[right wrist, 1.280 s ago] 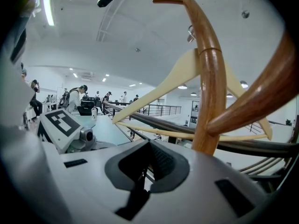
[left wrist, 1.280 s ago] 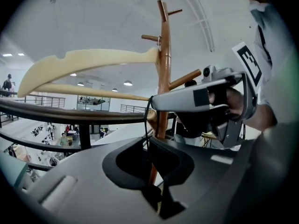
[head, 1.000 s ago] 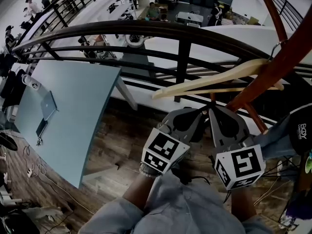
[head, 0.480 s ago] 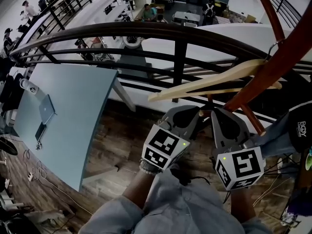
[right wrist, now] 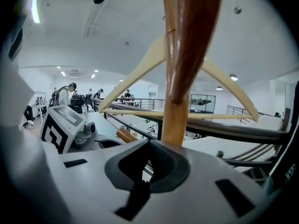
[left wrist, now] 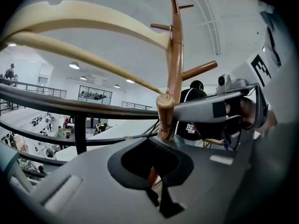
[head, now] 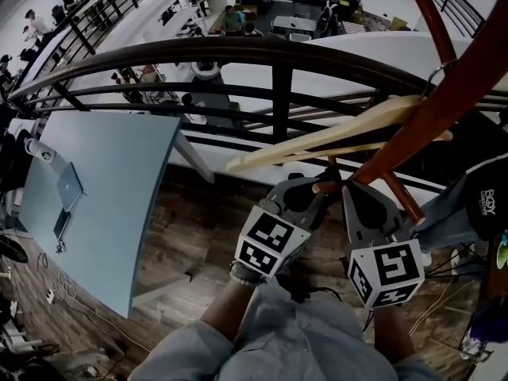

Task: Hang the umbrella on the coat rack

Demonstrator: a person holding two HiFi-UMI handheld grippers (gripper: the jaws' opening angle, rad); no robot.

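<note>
Beside coat rack (head: 448, 94) | L tool (head: 317, 187) + R tool (head: 347, 187) jaws together | hanger (head: 317, 137) on rack | rack foot hidden behind tools

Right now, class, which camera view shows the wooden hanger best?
The right gripper view: both arms and the crossbar of the hanger show, crossed only by the coat rack. Head view: the hanger slanted, from above. Left gripper view: one arm and the crossbar only.
</note>
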